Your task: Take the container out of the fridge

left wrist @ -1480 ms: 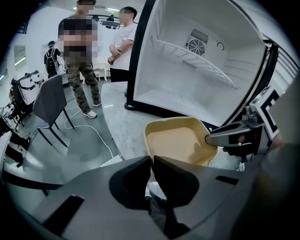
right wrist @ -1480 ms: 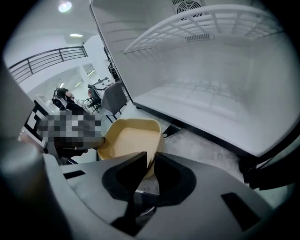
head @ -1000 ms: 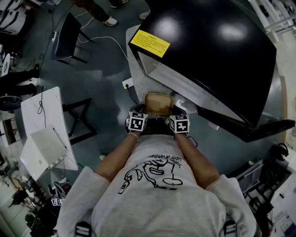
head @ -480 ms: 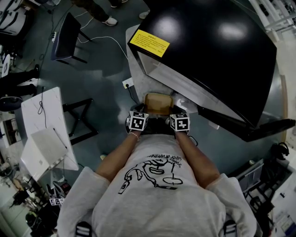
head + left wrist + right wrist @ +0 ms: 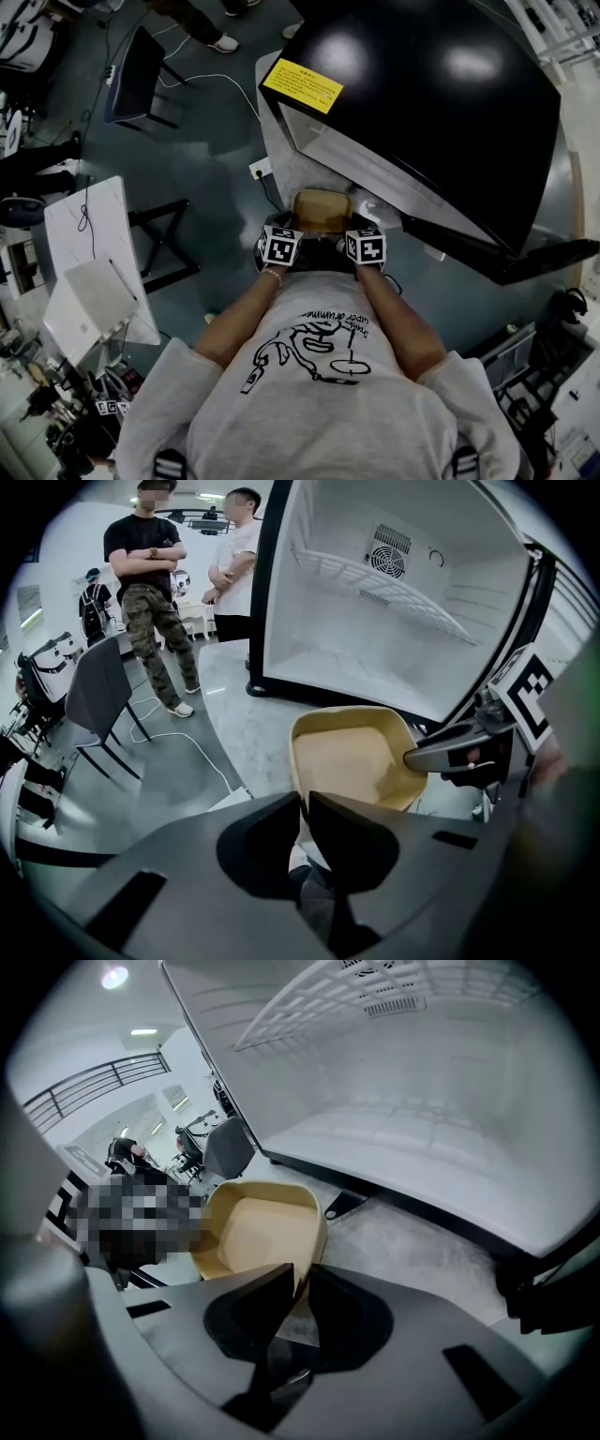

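A shallow tan container (image 5: 322,210) hangs in front of the open fridge (image 5: 422,84), outside its cavity, held by both grippers. My left gripper (image 5: 289,227) is shut on the container's left rim, and the rim (image 5: 296,775) runs between its jaws (image 5: 305,803). On the opposite rim my right gripper (image 5: 354,227) is shut. In the right gripper view, that edge of the container (image 5: 258,1237) is pinched at the right gripper (image 5: 302,1283). The container (image 5: 356,761) is empty. The fridge interior (image 5: 394,621) is white and bare, with a wire shelf.
The fridge door (image 5: 525,258) stands open at the right. A yellow label (image 5: 302,86) lies on the fridge top. Left of me are a dark chair (image 5: 141,80) and a white table (image 5: 89,262). Two people (image 5: 150,592) stand beyond the chair, with a cable on the floor.
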`<action>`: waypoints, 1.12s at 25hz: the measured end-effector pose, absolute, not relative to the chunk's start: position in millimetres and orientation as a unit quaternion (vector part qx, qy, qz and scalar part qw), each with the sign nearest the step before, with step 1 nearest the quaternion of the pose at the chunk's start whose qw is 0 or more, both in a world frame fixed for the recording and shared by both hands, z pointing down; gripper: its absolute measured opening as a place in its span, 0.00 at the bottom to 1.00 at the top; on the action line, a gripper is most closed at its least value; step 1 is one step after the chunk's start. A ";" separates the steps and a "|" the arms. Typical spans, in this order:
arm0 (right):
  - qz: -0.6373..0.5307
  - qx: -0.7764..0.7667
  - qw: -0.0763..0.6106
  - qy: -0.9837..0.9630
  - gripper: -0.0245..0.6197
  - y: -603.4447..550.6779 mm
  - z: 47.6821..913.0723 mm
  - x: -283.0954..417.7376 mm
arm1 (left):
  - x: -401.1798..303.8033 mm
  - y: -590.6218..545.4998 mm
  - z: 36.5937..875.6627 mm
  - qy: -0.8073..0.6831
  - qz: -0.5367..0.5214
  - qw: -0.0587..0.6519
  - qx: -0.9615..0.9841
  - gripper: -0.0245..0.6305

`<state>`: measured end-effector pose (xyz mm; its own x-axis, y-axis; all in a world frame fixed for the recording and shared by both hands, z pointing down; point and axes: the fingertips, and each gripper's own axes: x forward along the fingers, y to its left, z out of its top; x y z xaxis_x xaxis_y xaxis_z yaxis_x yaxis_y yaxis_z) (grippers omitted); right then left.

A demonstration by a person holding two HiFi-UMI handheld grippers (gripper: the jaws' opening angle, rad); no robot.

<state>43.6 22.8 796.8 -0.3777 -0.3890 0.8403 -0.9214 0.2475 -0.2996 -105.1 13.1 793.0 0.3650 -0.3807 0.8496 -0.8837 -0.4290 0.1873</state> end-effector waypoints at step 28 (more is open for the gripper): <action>0.432 0.439 0.317 -0.721 0.16 21.2 800.0 38.1 | -107.9 10.5 794.3 -0.418 0.398 0.334 0.745 0.11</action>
<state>38.1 21.2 800.0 -0.4134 -0.3586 0.8370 -0.9072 0.2406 -0.3450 -107.9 10.5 794.3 0.3336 -0.3572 0.8724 -0.8887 -0.4280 0.1646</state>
